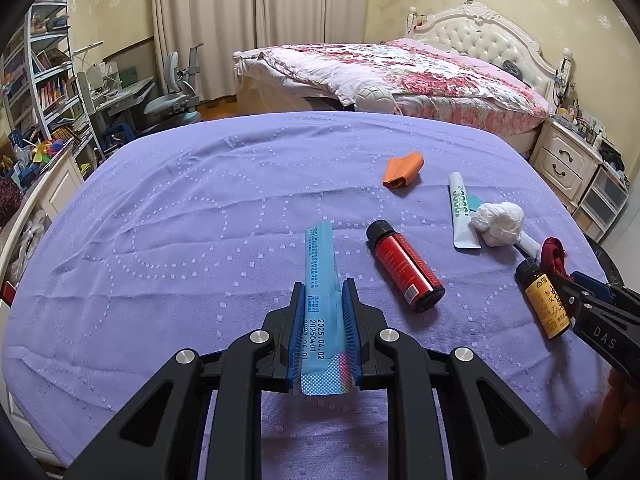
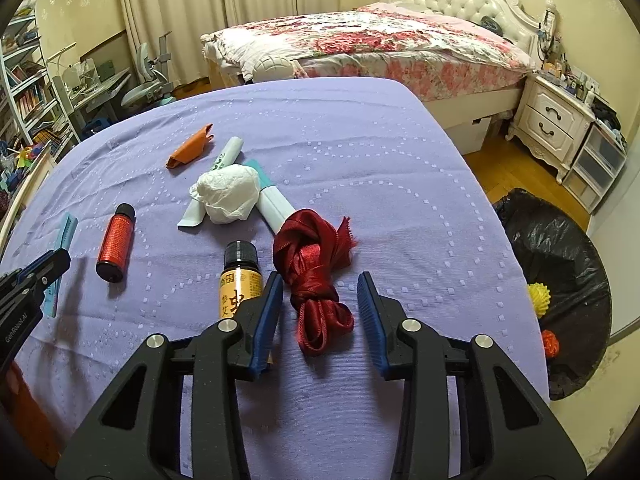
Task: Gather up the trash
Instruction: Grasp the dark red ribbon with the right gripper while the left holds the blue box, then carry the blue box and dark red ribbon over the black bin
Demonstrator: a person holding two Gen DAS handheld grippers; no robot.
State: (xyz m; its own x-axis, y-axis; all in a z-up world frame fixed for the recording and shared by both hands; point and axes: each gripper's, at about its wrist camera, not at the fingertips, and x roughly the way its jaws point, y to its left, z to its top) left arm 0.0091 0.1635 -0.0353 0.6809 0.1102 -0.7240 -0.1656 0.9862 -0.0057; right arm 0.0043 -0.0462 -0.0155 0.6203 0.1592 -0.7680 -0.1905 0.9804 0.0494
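Presently catalogued, on a lavender quilted bedspread [image 1: 200, 220]: one light-blue sachet [image 1: 320, 264], long and narrow, printed with dates and small text, foil-patterned at its near end. It was clamped lengthwise between the blue pads of the left gripper [image 1: 323, 292], its far end jutting past the fingertips above the cloth.

One dark-red satin ribbon [image 2: 314, 276], knotted and bunched, frayed at one end. It lay on the bedspread between the parted jaws of the right gripper [image 2: 320, 292], neither pad pressing on it.

One amber bottle [image 2: 239, 276], yellow label, black cap, lying just beside the right gripper's left finger.

One red bottle [image 1: 404, 266], black cap, on its side.

One wad of white tissue [image 2: 229, 194] resting on a white tube [image 1: 462, 210].

One crumpled orange wrapper [image 1: 402, 169].

One black-lined bin [image 2: 560, 264] beside the bed, holding a yellow ball [image 2: 539, 294].
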